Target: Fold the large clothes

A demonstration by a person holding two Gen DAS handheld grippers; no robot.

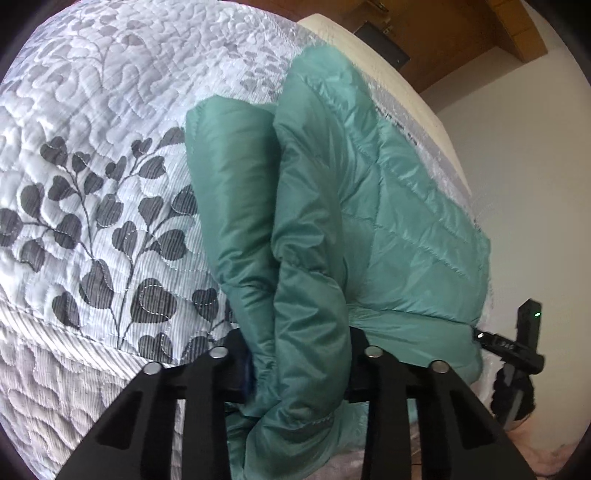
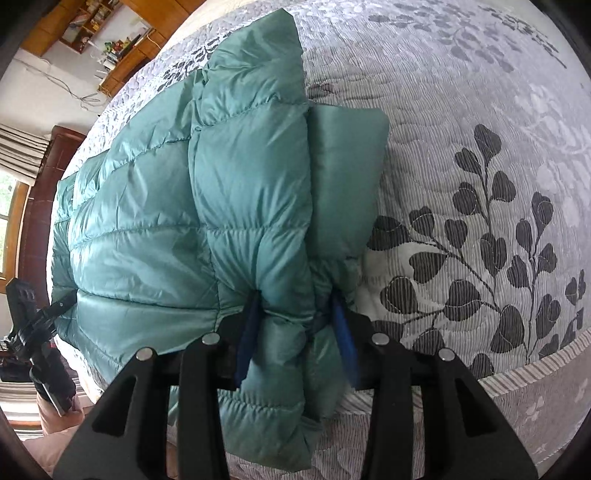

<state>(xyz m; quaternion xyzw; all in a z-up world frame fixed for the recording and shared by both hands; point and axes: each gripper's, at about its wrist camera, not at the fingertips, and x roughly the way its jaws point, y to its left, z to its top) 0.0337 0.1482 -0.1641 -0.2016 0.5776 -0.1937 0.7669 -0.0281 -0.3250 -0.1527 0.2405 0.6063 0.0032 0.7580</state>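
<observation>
The puffy teal quilted jacket lay on a white bedspread with grey leaf print. The left gripper and right gripper each clamped a bunched jacket fold between their fingers. A wooden shelf stood beyond the bed.

No legible text or labels; perhaps tiny markings, too blurred.
</observation>
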